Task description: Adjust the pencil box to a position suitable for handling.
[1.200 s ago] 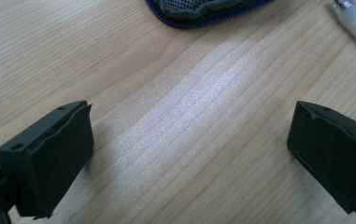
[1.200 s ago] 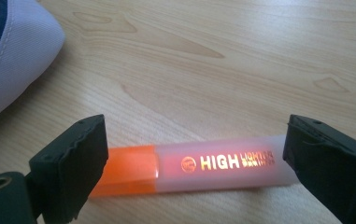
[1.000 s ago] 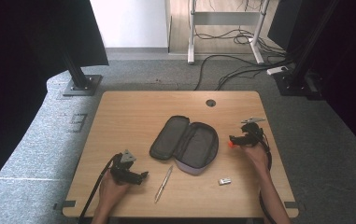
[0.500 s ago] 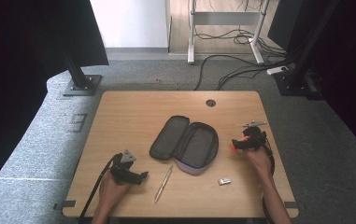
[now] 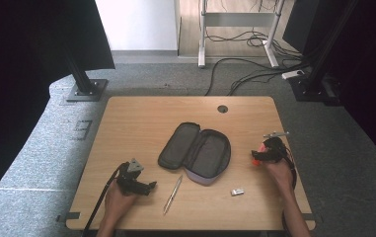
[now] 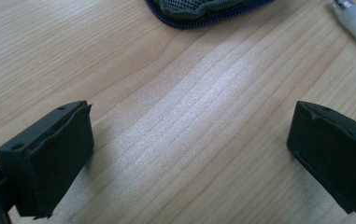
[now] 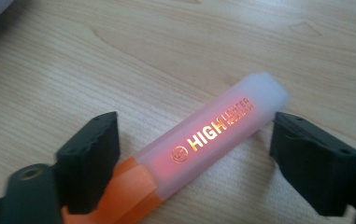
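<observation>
Lying on the wooden table [image 5: 141,118] near its right edge, an orange highlighter [image 7: 199,149] with a frosted cap sits slantwise between the two black jaws of the right gripper [image 5: 260,157]. Those jaws have just been closing around it; the left pad sits right against the orange barrel, while the right one stands just beside the cap, though whether either presses on it cannot be told. An open pencil case [image 5: 195,152] rests in the middle of the table, to the left of the highlighter. A pen [image 5: 172,193] lies just in front of the case, and a small silver piece [image 5: 237,191] sits near the front edge. At the front left, the left gripper [image 5: 148,186] rests low over bare wood, its jaws spread wide and holding nothing.
</observation>
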Available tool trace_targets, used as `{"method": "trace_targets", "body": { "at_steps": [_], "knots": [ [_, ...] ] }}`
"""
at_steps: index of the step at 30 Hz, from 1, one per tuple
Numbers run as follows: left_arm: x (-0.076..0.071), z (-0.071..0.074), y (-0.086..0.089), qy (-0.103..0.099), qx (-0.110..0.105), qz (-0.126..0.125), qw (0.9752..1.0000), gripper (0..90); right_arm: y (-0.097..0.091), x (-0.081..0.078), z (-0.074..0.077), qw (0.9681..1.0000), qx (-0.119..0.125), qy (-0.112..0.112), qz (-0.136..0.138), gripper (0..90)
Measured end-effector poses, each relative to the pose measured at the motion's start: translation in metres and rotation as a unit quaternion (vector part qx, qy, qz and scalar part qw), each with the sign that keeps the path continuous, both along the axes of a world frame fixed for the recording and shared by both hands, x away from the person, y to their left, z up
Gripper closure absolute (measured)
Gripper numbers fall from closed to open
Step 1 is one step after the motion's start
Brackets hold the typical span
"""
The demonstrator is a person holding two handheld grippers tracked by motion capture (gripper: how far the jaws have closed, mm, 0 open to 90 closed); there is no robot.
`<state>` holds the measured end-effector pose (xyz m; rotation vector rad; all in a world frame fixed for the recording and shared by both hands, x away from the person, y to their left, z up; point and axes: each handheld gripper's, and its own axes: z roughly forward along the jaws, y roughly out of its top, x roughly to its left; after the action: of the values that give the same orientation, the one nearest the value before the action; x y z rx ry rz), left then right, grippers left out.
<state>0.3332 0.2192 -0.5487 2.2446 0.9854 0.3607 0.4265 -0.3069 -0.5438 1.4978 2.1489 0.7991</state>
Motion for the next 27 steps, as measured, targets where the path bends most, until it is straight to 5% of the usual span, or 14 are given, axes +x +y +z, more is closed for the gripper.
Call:
{"method": "trace_targets", "body": {
  "at_steps": [16,27],
  "knots": [
    [0.000,0.000,0.000,0.000,0.000,0.000,1.0000,0.5,-0.012,-0.012,0.004,0.9999,0.014,-0.004,-0.002,64.9],
    [0.000,0.000,0.000,0.000,0.000,0.000,1.0000,0.5,-0.010,-0.013,0.005,1.0000,0.003,-0.003,-0.007,65.8]
  ]
}}
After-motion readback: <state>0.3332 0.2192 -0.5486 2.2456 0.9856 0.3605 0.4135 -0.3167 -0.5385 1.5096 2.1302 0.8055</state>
